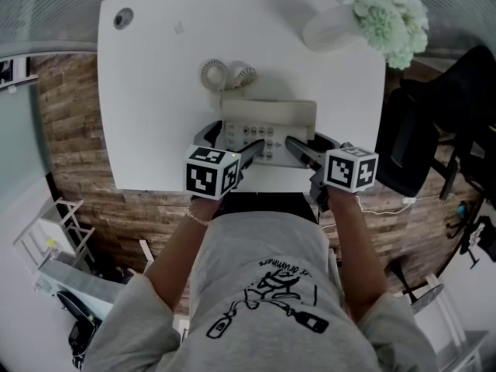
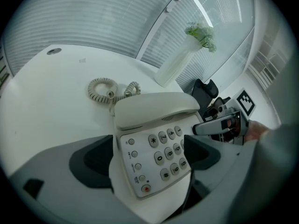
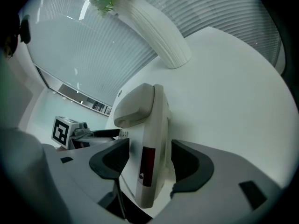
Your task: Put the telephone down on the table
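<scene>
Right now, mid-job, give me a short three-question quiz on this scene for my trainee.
1. True or false: the handset lies off the telephone, loose on the table.
2. What stands at the table's far right corner? A) a vase of flowers B) a mug C) a desk lamp
3. Fill in: the left tongs and the right tongs are both closed on the ___.

Key: 1 false, the handset sits on the telephone; 2 A; 3 telephone.
</scene>
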The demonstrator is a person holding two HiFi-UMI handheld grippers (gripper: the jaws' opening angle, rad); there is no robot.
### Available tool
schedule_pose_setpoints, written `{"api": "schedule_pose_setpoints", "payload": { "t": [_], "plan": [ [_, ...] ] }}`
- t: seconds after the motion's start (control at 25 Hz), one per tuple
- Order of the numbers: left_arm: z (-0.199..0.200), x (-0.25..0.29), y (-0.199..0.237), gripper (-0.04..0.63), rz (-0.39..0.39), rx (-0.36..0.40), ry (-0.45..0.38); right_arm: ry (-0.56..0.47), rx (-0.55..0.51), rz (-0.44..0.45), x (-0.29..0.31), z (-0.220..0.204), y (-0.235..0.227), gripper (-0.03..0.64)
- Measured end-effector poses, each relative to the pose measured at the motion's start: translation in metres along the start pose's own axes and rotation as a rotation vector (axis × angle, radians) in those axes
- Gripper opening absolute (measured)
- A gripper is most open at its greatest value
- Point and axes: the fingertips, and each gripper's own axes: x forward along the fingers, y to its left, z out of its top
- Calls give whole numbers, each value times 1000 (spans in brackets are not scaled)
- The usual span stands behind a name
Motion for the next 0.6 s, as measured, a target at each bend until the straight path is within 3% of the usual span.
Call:
{"api": "schedule_pose_setpoints", "payload": {
  "t": [0.12, 0.36, 0.44, 0.6],
  "plan": [
    [2, -7, -2, 462, -20, -17, -10, -14, -51, -36, -12, 5, -2, 288],
    [10, -30, -13, 362, -43, -26, -60, -93, -226, -119, -41, 25, 9, 220],
    [17, -39, -22, 274, -81, -35, -100, -128, -270, -131, -50, 30, 16, 196],
    [30, -62, -43, 166, -120, 9, -159, -197, -347, -123, -66, 37, 41, 142]
  ]
}}
